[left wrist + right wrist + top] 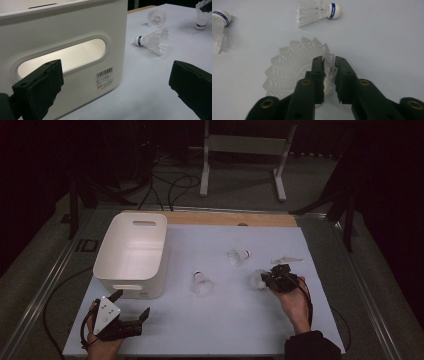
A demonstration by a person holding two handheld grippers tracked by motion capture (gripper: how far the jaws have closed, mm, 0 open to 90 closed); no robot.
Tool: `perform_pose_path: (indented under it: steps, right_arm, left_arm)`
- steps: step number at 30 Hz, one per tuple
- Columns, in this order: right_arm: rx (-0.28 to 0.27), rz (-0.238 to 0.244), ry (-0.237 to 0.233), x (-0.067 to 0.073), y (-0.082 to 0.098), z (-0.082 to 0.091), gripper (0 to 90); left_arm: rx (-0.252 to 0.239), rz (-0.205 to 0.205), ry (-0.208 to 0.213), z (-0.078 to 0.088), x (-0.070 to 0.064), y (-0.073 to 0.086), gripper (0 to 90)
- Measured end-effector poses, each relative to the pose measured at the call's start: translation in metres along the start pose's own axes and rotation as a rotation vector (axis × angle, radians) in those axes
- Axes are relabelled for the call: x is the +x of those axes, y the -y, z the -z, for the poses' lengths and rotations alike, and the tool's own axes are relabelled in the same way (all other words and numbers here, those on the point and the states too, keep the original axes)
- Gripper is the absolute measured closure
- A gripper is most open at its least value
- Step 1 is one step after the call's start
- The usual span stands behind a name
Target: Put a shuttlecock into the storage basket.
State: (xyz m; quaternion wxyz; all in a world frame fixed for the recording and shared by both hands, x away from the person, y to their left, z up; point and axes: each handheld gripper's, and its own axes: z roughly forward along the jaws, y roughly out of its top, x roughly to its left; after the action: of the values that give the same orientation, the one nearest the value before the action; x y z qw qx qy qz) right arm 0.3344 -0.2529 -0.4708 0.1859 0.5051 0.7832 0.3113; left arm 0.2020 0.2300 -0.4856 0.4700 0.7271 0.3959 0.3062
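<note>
Surface (210, 320): a pale sheet under everything; our two hands come in from the near edge.
Bin (131, 254): white, open-topped, with handle slots, at the left; in the left gripper view its near wall stands just beyond the jaws.
Left gripper (131, 309): rests near the bin's front corner, jaws spread wide with nothing between them.
Right gripper (266, 281): at the right of the surface, jaws drawn close and pinching the feather skirt of a shuttlecock (298, 68).
Held shuttlecock: lies on the surface at the right, well apart from the bin, its feathers fanned towards us in the right gripper view.
Other shuttlecocks: one at mid-surface (201, 283), one farther back (238, 256), both loose.
Doing the step well: we judge the feathers fragile, so we should squeeze only enough to hold, lift straight up, then carry it over the bin's rim.
</note>
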Motion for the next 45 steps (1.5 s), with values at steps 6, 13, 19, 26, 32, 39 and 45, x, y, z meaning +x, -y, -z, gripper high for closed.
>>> perform_pose_path:
  steps: [6, 13, 19, 26, 32, 39, 45]
  right_arm:
    - [-0.002, 0.0, 0.013, 0.0, 0.0, 0.001, 88.2]
    - [-0.025, -0.002, 0.031, -0.001, -0.001, 0.004, 88.7]
    - [-0.038, -0.009, 0.029, -0.001, -0.002, 0.006, 88.7]
    - [-0.06, -0.02, 0.022, -0.001, -0.003, 0.009, 88.7]
    - [-0.075, -0.032, 0.016, -0.001, -0.003, 0.011, 88.7]
    - [-0.089, -0.051, -0.003, 0.0, -0.005, 0.013, 88.8]
    - [-0.1, -0.077, -0.023, -0.001, -0.006, 0.014, 88.9]
  left_arm:
    - [-0.001, 0.0, 0.0, 0.0, 0.0, 0.0, 0.2]
    - [0.002, -0.002, 0.0, 0.0, 0.0, 0.0, 0.2]
    - [0.001, -0.001, 0.0, 0.0, 0.0, 0.0, 0.2]
    - [0.001, 0.0, 0.0, 0.0, 0.0, 0.0, 0.2]
    - [-0.001, 0.003, -0.002, 0.0, 0.0, 0.0, 0.2]
    - [0.005, 0.002, 0.003, -0.001, 0.0, 0.0, 0.2]
    - [0.003, 0.004, 0.001, -0.001, 0.0, 0.0, 0.2]
